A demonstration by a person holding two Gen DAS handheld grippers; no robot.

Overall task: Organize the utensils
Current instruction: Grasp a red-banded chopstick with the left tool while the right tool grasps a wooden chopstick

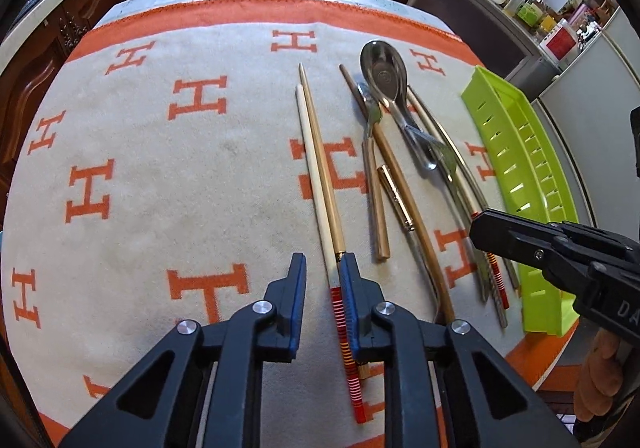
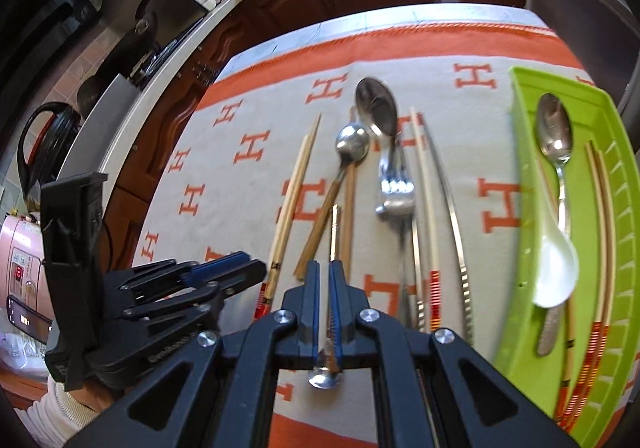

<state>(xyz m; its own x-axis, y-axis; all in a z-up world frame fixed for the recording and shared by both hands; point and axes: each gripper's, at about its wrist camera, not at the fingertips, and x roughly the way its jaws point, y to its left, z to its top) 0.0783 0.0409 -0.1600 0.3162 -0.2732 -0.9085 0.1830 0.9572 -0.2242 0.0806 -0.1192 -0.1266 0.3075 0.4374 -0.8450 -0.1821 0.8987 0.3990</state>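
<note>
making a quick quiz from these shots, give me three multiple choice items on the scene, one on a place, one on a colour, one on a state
1. Where does the white spoon lie?
A. in the tray
B. on the cloth beside the fork
C. between the left tongs

2. What colour is the tray?
A. orange
B. lime green
C. blue

3. How do the right tongs stand?
A. wide open over bare cloth
B. out of view
C. shut on the small spoon

Answers:
1 A, the right wrist view shows it inside the tray beside a steel spoon and chopsticks.
2 B, its walls are lime green in both views.
3 C, the pads press a thin handle, with the bowl showing just below them.
</note>
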